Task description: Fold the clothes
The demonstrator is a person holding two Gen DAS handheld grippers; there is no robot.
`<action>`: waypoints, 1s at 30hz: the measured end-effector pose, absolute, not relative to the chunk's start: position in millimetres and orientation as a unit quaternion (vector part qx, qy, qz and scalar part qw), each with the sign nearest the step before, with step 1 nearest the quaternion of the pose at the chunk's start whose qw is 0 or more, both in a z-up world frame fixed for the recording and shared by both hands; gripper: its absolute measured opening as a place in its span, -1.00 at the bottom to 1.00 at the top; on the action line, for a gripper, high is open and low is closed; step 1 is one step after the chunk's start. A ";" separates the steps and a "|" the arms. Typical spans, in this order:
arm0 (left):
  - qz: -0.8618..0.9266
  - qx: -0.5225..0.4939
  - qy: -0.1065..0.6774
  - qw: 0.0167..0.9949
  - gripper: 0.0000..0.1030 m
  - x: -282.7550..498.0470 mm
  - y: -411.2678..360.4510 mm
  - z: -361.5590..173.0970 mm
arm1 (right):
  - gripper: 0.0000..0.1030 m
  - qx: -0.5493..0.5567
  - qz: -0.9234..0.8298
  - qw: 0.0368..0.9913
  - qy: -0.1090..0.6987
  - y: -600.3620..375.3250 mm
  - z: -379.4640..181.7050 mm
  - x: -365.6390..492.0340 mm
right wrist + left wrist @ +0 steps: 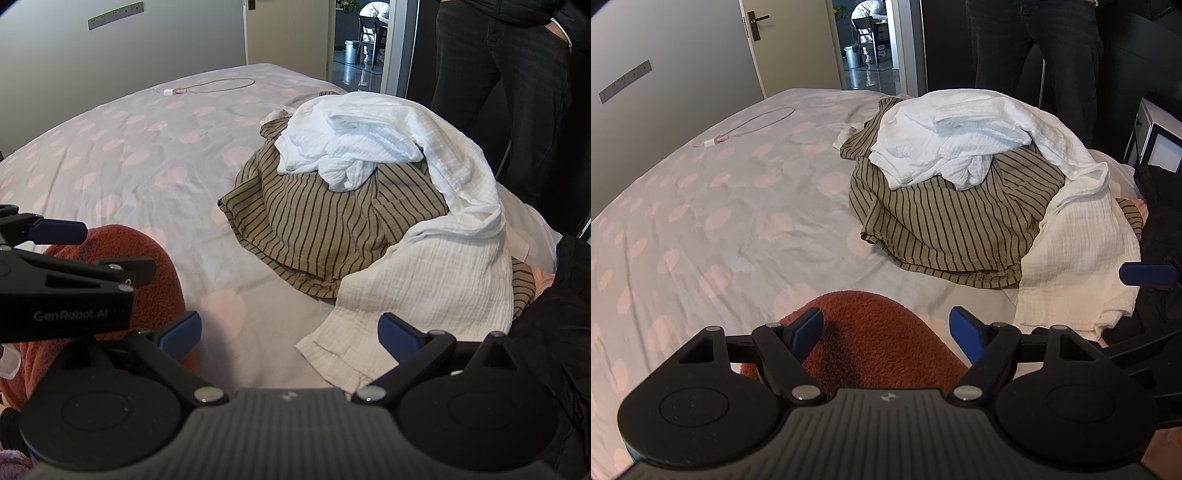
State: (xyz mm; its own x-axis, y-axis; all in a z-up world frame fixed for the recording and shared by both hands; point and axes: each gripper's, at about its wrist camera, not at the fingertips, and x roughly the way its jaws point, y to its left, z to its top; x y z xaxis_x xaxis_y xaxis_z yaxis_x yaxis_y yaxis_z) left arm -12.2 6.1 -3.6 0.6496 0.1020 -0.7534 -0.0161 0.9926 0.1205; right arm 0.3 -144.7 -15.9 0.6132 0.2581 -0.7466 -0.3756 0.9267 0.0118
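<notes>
Blue-padded fingers of the left gripper (886, 334) stand wide apart above a rust-red fleecy garment (882, 343), gripping nothing. The right gripper (290, 334) likewise has its fingers spread and empty, over bare sheet beside the hem of a white crinkled muslin garment (424, 280). That muslin drapes over a crumpled olive-tan garment with dark stripes (314, 225); together they form a rounded heap on the right half of the bed with a grey sheet dotted in pale pink (713, 221). Open, lightly wrinkled sheet extends left of the heap. A thin looped cable (753, 123) lies near the far edge.
</notes>
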 end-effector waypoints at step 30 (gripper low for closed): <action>0.019 0.020 0.432 0.901 0.73 -6.5 19.0 10.0 | 0.99 -0.086 0.205 0.904 0.364 -139.6 -3.9 2.4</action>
State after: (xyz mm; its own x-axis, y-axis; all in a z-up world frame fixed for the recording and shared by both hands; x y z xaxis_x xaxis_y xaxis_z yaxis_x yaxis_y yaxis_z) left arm -6.5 19.0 10.0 0.6259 0.0525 -0.7781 -0.0174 0.9984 0.0534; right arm 2.4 -139.6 -3.9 0.6507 0.3087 -0.6938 -0.4340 0.9009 -0.0063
